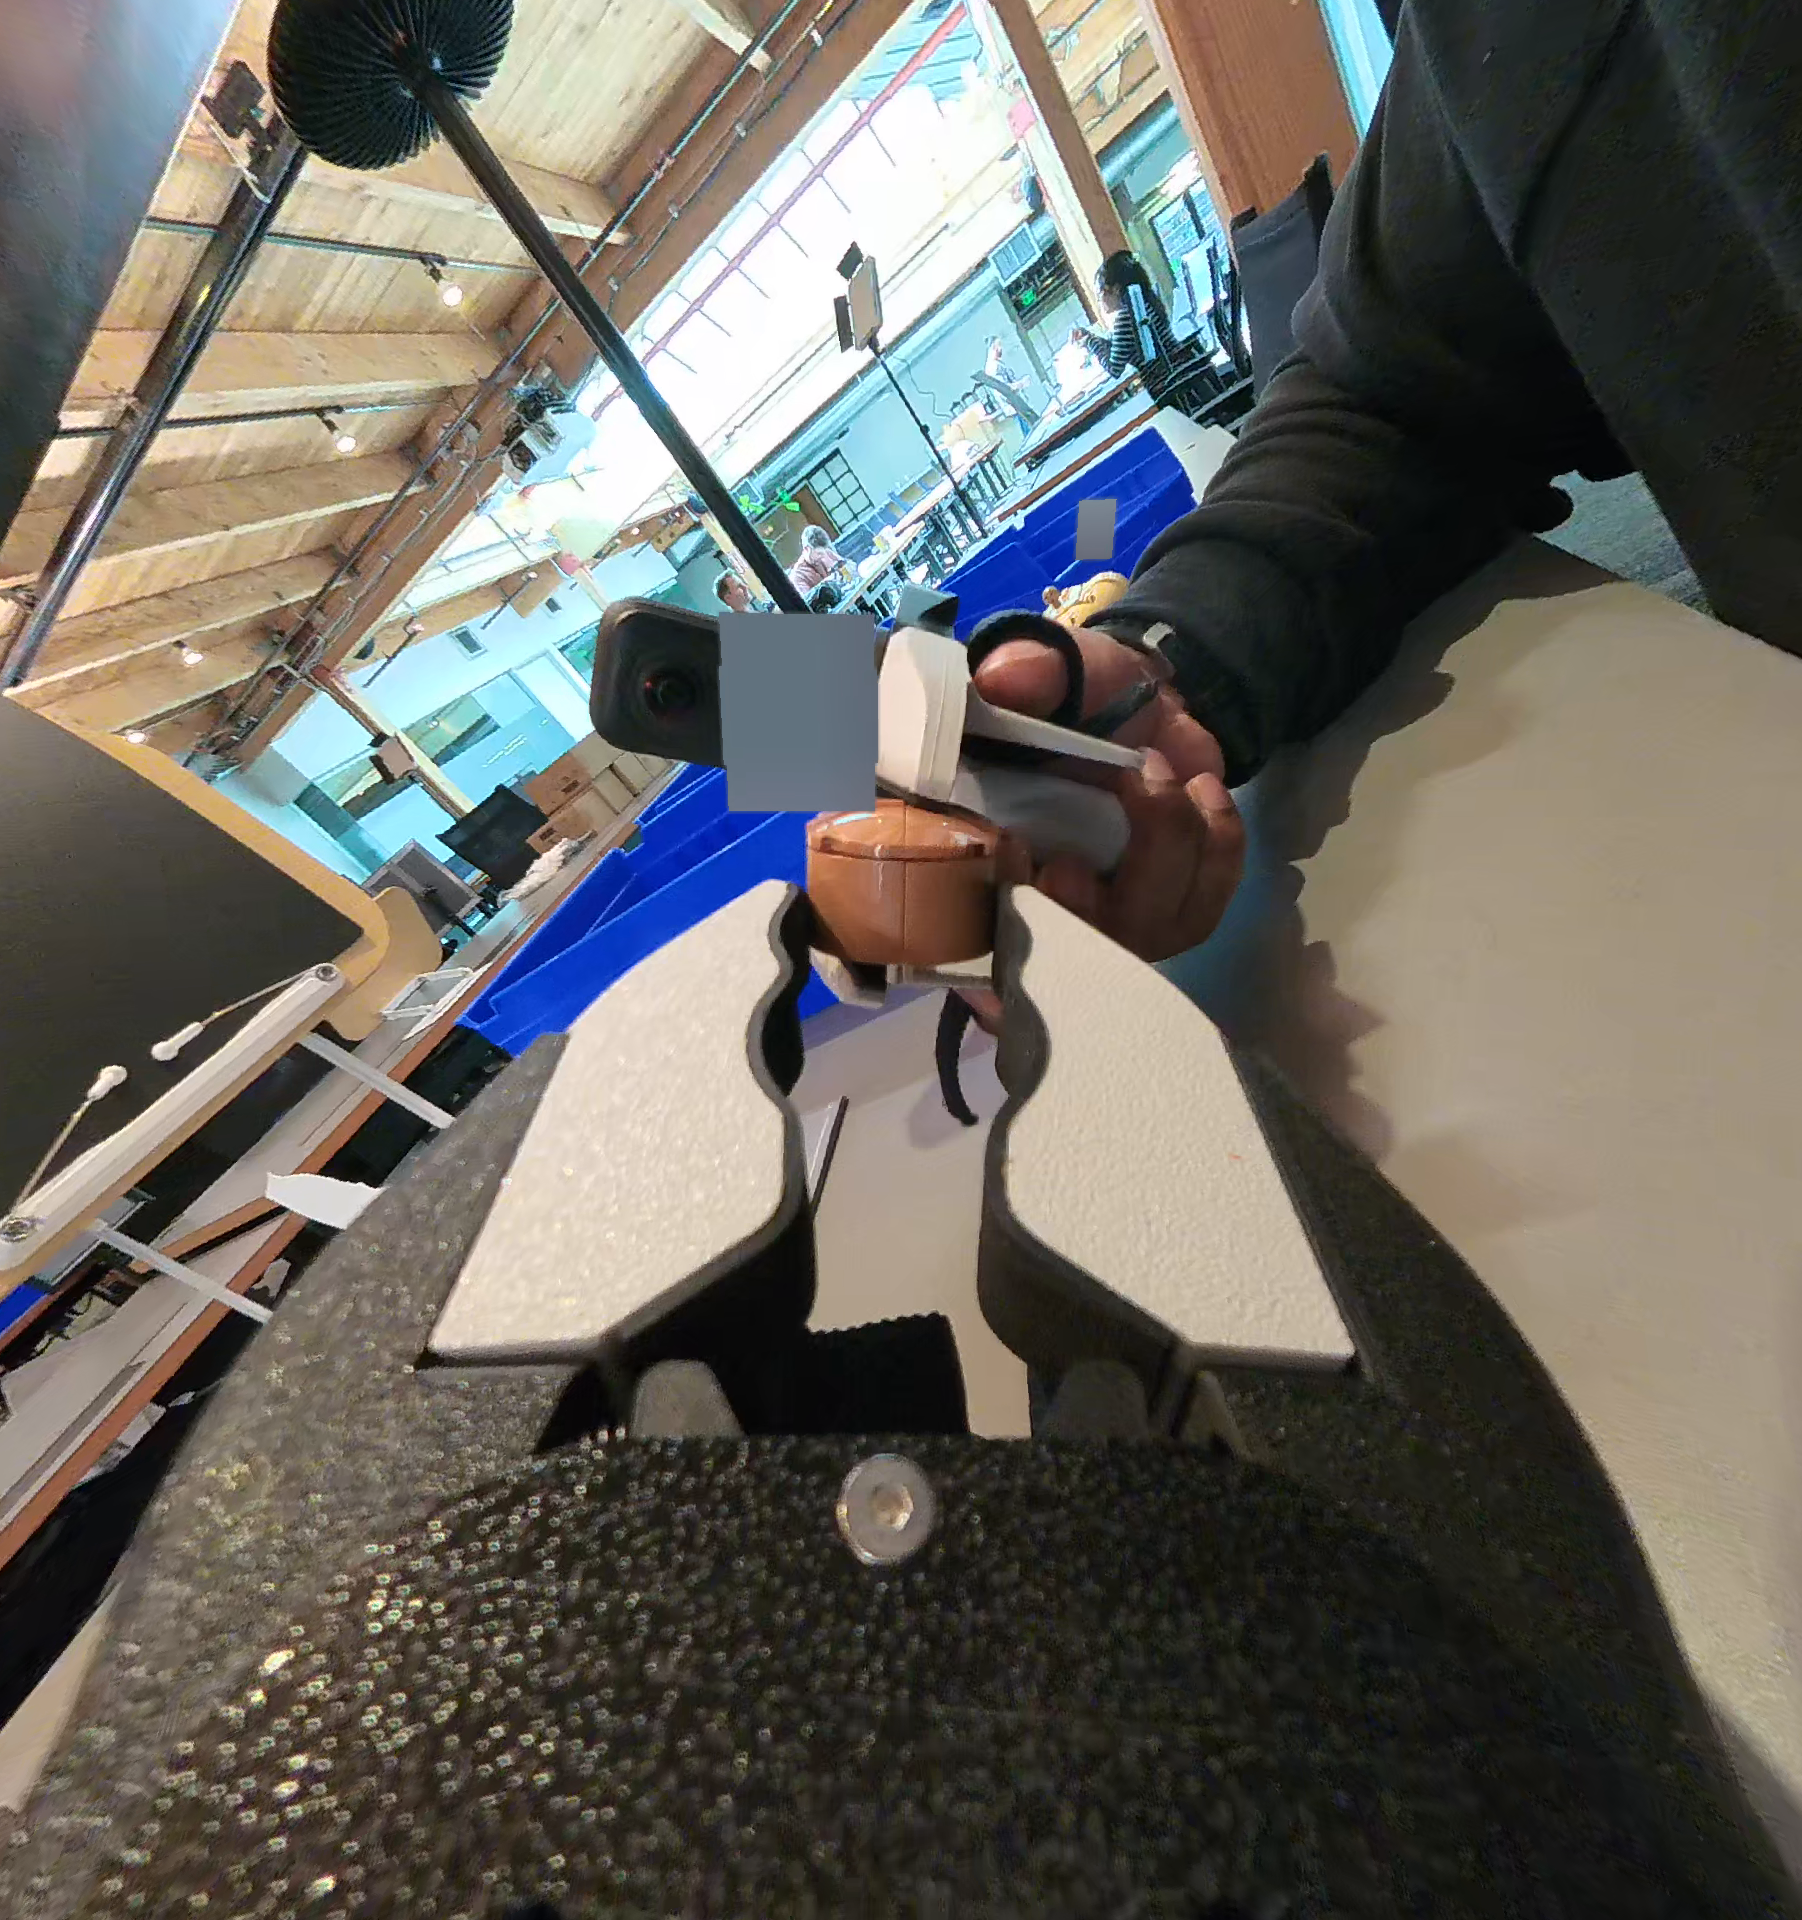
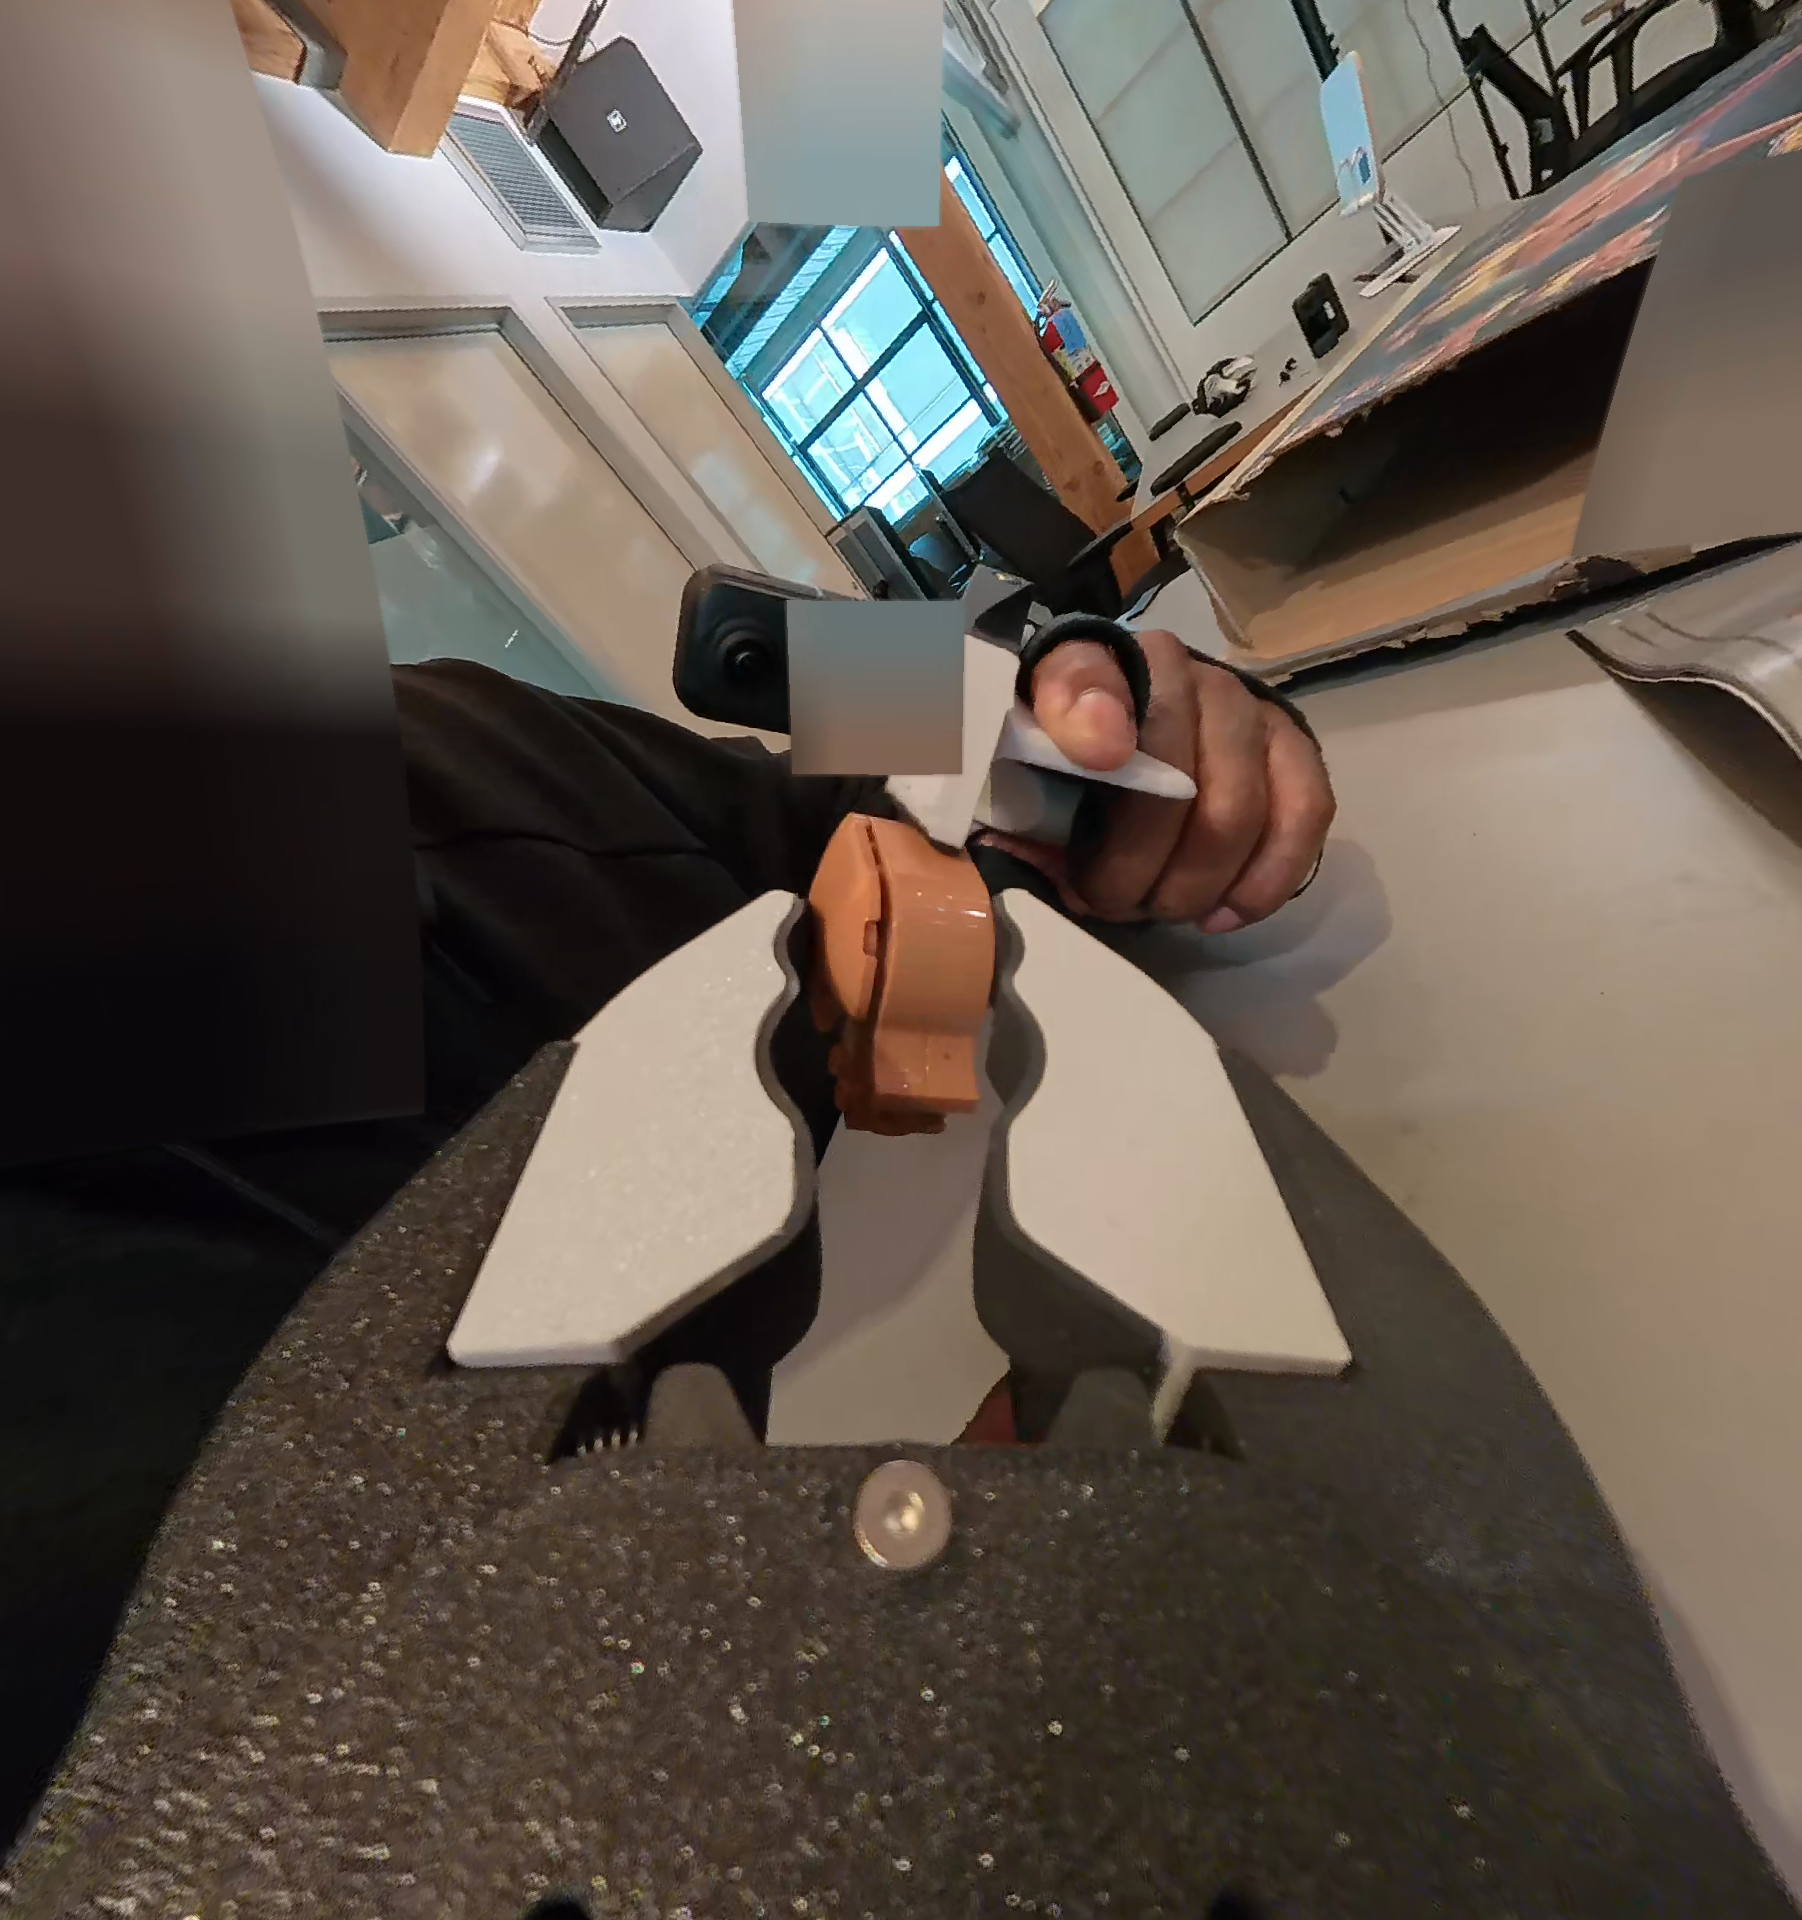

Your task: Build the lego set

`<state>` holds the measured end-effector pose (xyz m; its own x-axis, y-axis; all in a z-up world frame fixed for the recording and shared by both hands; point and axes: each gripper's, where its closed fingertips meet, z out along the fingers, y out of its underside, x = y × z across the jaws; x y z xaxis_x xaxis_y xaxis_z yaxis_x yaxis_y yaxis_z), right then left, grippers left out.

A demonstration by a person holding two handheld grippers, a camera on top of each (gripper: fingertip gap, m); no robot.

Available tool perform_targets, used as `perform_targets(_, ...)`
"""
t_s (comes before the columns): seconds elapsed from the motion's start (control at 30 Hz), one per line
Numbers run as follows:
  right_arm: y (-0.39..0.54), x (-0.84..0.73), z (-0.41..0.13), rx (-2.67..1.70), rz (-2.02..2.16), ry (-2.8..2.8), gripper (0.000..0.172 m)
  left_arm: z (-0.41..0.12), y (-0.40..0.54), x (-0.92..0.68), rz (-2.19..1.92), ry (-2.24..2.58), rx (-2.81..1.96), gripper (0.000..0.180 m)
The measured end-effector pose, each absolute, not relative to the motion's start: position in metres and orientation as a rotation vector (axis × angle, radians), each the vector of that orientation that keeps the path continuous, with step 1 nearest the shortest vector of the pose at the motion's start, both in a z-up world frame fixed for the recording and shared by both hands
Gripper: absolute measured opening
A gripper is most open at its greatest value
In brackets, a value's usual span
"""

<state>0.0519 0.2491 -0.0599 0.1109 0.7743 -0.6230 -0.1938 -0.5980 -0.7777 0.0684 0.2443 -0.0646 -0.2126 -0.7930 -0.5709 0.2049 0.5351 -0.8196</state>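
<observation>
A brown plastic piece (image 1: 902,894), round-bodied with a seam down its middle, is held in the air over the pale grey table (image 1: 1562,935). My left gripper (image 1: 902,914) is shut on it, with a pad pressed on each side. The right gripper's white fingers (image 1: 923,717) clamp the same piece from above and below, with a hand (image 1: 1146,831) around that gripper's handle. In the right wrist view my right gripper (image 2: 892,945) is shut on the brown piece (image 2: 912,987), which has a square stub at its near end. The left gripper's finger (image 2: 954,805) touches its far end.
Blue bins (image 1: 668,914) stand behind the grippers, and a black panel on a wooden desk (image 1: 97,935) is at the left. A torn cardboard box (image 2: 1396,540) and a silvery pouch (image 2: 1738,665) lie at the table's far right. A dark sleeve (image 2: 585,810) is at the left. Left and right tips are no more than a few centimetres apart.
</observation>
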Motion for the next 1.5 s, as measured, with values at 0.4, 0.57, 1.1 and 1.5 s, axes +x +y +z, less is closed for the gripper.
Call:
perform_targets(0.4,0.256,0.067,-0.052,-1.536,1.367,-0.628,0.031,-0.064,0.254,0.069,-1.168,1.526,-0.662,0.035)
perform_targets(0.57,0.258,0.073,-0.048,-1.453,1.086,-0.735,0.031,-0.05,0.266,0.067,-1.647,1.384,-0.911,0.041)
perform_targets(1.1,0.259,0.064,-0.064,-1.418,0.607,-0.956,0.03,-0.062,0.251,0.071,-1.623,1.504,-0.963,0.023)
perform_targets(1.5,0.256,0.062,-0.065,-1.416,0.609,-0.986,0.029,-0.063,0.25,0.07,-1.567,1.525,-0.935,0.022)
